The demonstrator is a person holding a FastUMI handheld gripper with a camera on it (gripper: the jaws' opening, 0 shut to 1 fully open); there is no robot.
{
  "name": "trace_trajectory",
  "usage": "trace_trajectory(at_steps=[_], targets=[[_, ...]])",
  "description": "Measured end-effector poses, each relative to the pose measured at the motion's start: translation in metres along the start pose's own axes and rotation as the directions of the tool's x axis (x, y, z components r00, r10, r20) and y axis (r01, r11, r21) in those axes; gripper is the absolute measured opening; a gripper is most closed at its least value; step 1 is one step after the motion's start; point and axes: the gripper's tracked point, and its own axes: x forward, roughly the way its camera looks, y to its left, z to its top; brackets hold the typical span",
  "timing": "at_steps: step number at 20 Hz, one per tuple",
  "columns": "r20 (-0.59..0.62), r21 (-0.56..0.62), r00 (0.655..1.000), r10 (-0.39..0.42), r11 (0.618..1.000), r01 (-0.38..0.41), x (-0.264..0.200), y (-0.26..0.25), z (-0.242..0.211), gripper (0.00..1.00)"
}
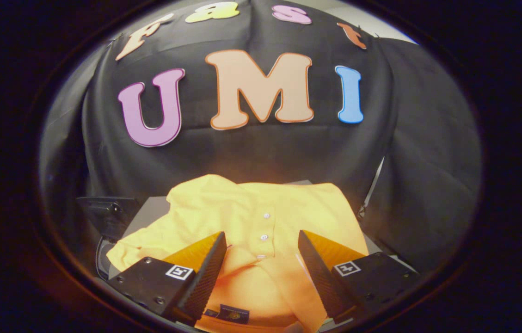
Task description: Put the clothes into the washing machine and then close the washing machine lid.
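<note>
Shirt: a yellow polo shirt point(261, 217) lies spread on a grey worktop point(150, 210), its collar end nearest the fingers and its body running away toward the booth wall.
Placket: three small pale buttons point(264, 237) run in a line down the shirt's front, in the gap between the two fingers and a little ahead of them.
Collar: the collar point(242, 259) is folded open between the fingers; a dark neck label point(234, 314) sits inside it, close below the gap.
Sleeve: one sleeve point(145, 245) spreads out past the left finger, reaching the worktop's near edge.
Hand-held gripper: the hand-held gripper point(261, 256) hangs over the collar with its fingers wide apart — nothing is pinched between them; whether the tips touch the cloth I cannot tell.
Worktop: bare grey surface shows beside the sleeve and beyond the shirt's far edge.
Side object: a dark boxy piece point(108, 212) with a cable sits just off the worktop's left edge — too dim to identify.
Backdrop: black cloth point(427, 185) hangs behind and to the right.
</note>
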Motion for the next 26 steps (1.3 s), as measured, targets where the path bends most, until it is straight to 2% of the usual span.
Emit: trace_trajectory(at_steps=[2,3,4,6,9,11,13,17,21,26], targets=[[-0.043,-0.061,0.999,0.011,0.998,-0.014,0.002,0.002,-0.012,0.92],[-0.011,-0.061,1.0,0.017,0.998,-0.018,0.009,0.004,-0.003,0.86],[-0.065,-0.072,0.998,0.018,0.997,-0.022,0.004,0.005,-0.012,0.81],[-0.074,-0.062,0.997,0.02,0.998,-0.024,0.003,0.007,-0.011,0.74],[-0.133,-0.071,0.991,0.015,0.997,-0.024,0.002,0.01,-0.014,0.38],[-0.135,-0.056,0.991,0.007,0.998,-0.015,0.004,0.011,-0.008,0.21],[-0.135,-0.005,0.991,0.015,1.0,-0.016,0.0,0.01,-0.007,0.09],[-0.088,0.105,0.995,0.035,0.994,-0.026,-0.005,0.017,0.004,0.02],[-0.032,0.175,0.997,0.064,0.983,-0.058,-0.038,0.037,0.025,0.02],[0.022,0.156,0.993,0.118,0.98,-0.12,-0.066,0.088,0.058,0.02]])
